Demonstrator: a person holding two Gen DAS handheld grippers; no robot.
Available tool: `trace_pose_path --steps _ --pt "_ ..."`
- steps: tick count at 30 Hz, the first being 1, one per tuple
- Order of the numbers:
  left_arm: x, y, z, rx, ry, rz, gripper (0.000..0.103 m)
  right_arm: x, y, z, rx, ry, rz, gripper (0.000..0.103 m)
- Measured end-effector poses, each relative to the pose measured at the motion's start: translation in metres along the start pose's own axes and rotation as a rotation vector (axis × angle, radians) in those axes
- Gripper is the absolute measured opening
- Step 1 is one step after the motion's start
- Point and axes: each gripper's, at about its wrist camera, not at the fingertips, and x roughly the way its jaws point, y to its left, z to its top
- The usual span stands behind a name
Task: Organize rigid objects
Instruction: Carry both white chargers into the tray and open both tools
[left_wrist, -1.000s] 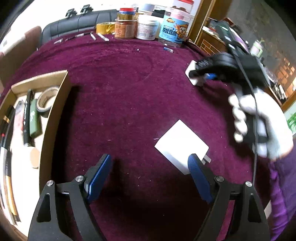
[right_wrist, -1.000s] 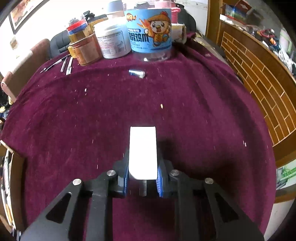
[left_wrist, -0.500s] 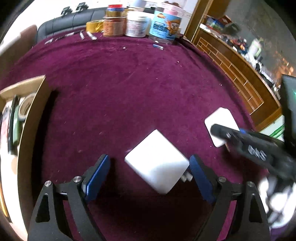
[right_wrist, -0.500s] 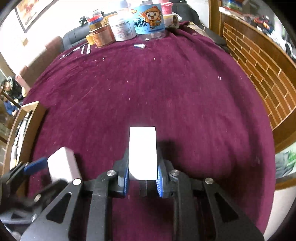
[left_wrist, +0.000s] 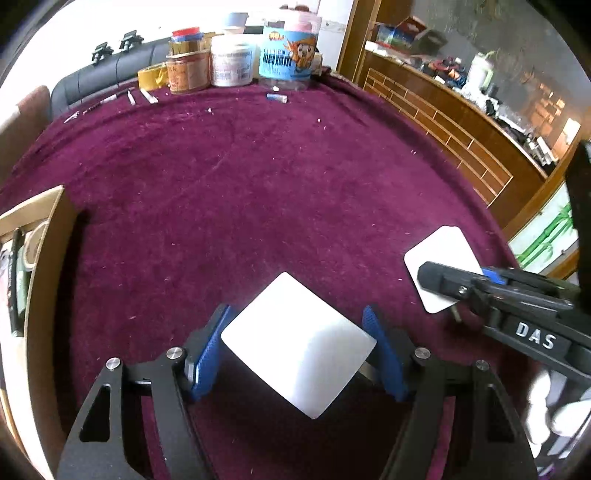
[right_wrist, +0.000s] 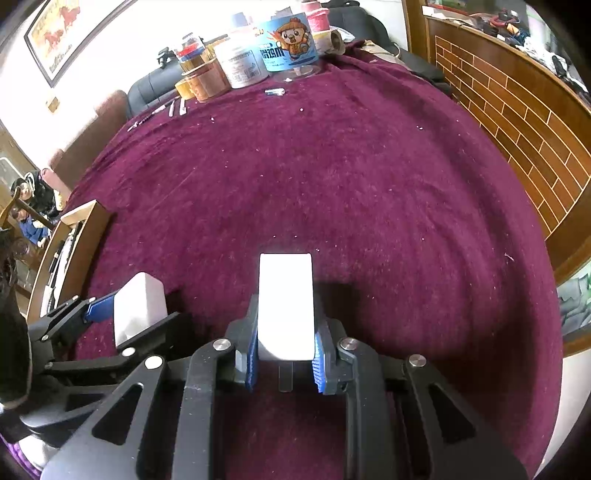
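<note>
- The left gripper (left_wrist: 295, 350) has a white charger (left_wrist: 297, 345) turned corner-on between its blue fingers (left_wrist: 207, 354); the fingers have just been closing, and its corners sit at or against the pads, though a firm grip cannot be told.
- That charger lies near the worktop's (left_wrist: 258, 177) front edge, on the maroon cloth.
- The right gripper (right_wrist: 284, 350) is clamped tight on a second white charger (right_wrist: 285, 302), held upright on its narrow edge, a prong showing below it.
- In the left wrist view the right gripper (left_wrist: 476, 284) holds this charger (left_wrist: 439, 258) near the worktop's right edge, just beside the left one.
- A cardboard box (left_wrist: 48, 280) with tape and pens stands at the left edge.
- Jars (left_wrist: 232, 62) and a small battery (left_wrist: 277, 96) sit along the far edge.
</note>
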Motion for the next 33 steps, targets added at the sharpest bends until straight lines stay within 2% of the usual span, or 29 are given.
trace_pose_path --steps 6,13,16,23,29,33 --pt "-0.040 0.010 -0.006 -0.032 -0.069 -0.056 0.066 -0.016 0.016 -0.003 -0.018 -0.040 0.024 0.020" --pt "-0.097 0.050 -0.017 -0.094 -0.176 -0.071 0.066 -0.029 0.049 -0.003 -0.044 -0.072 0.081 0.020" --pt "-0.116 0.073 -0.026 -0.130 -0.207 -0.056 0.066 -0.034 0.070 -0.004 -0.061 -0.077 0.124 0.020" --pt "-0.147 0.139 -0.049 -0.238 -0.266 0.042 0.066 -0.043 0.134 -0.006 -0.151 -0.086 0.207 0.020" --pt "-0.159 0.183 -0.076 -0.322 -0.267 0.085 0.066 -0.039 0.191 -0.011 -0.235 -0.058 0.278 0.020" --pt "-0.161 0.207 -0.094 -0.353 -0.230 0.106 0.066 -0.027 0.223 -0.018 -0.274 -0.011 0.331 0.020"
